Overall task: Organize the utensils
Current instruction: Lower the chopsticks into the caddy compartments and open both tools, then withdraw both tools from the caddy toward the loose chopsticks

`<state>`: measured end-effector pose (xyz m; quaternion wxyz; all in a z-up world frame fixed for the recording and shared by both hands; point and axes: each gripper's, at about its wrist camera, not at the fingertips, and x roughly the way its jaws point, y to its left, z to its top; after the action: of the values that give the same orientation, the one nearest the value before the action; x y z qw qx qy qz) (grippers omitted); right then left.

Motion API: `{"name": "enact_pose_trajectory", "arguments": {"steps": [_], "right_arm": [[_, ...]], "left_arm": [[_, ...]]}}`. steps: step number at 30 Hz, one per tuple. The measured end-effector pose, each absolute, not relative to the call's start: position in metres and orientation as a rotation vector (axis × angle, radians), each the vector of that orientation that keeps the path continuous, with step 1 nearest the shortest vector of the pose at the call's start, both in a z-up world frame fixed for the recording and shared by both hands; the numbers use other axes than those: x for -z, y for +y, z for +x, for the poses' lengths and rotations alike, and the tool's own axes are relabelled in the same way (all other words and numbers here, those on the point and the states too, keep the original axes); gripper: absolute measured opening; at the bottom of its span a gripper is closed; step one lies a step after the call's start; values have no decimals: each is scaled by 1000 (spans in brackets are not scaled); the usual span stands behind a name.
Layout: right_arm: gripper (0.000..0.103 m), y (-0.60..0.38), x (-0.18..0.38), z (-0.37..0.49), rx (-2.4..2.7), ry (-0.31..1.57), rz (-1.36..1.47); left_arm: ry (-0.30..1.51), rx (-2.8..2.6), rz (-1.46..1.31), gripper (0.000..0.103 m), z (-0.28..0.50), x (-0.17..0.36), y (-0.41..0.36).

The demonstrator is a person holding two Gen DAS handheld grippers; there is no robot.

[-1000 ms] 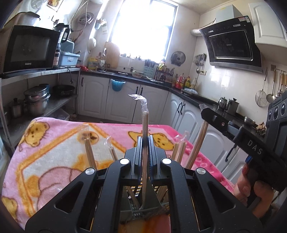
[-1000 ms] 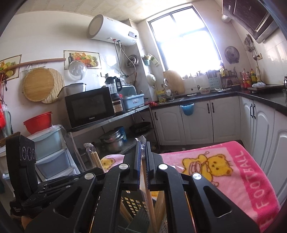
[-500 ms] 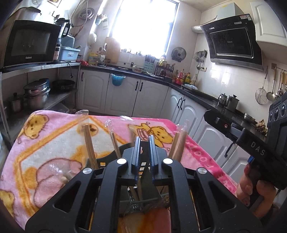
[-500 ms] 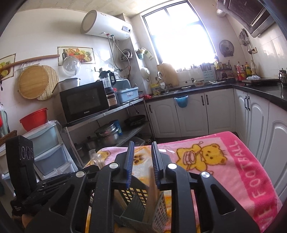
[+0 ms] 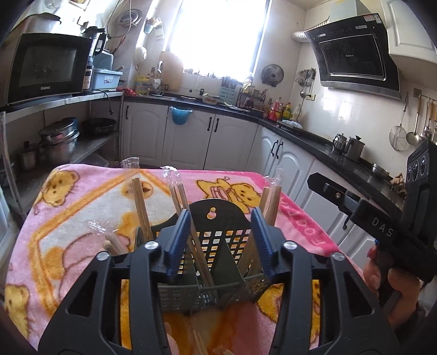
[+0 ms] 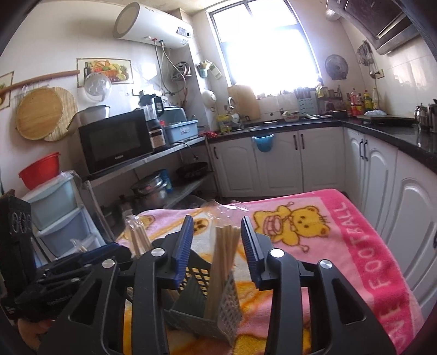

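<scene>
In the basket (image 6: 218, 308), chopsticks (image 6: 222, 262) stand nearly upright, tips down; left gripper (image 5: 220, 243) and right gripper (image 6: 215, 245) jaws opening, gripping nothing.

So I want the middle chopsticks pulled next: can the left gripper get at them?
Probably yes: the left gripper, jaws opening, already straddles those chopsticks in the holder, with nothing between.

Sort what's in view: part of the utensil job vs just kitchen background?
Job: wrapped chopsticks, perforated utensil caddy, left gripper, right gripper, both opening, nothing clamped.
Background: pink blanket, microwave, steel pots, range hood, water heater.
</scene>
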<state>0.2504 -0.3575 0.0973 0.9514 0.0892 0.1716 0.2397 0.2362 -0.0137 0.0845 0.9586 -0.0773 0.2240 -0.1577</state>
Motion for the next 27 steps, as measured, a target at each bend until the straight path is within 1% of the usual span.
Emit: {"name": "enact_pose_trajectory", "arguments": {"steps": [2,4,7,8,10,15,17,27], "right_arm": [[43,-361,-97,249,-475,353,181],[45,-364,-95,247,-467,361,180],[48,-369,-94,244,-452,370,176],[49,-370,-93,244,-450,373,174],[52,-371,-93,242,-445,379,169],[57,-374,-93,236,-440,387,161],[60,-374,-93,232,-439,388,153],[65,-372,-90,207,-463,415,105]], "left_arm": [[451,322,-155,49,233,-86,-13],[454,329,-155,57,231,-88,-13],[455,326,-159,67,226,-89,-11],[457,325,-161,69,225,-89,-11],[458,329,-166,77,221,-90,-9],[445,332,-167,91,210,-93,-6],[440,331,-167,92,206,-94,-5],[459,305,-187,92,184,-87,10]]}}
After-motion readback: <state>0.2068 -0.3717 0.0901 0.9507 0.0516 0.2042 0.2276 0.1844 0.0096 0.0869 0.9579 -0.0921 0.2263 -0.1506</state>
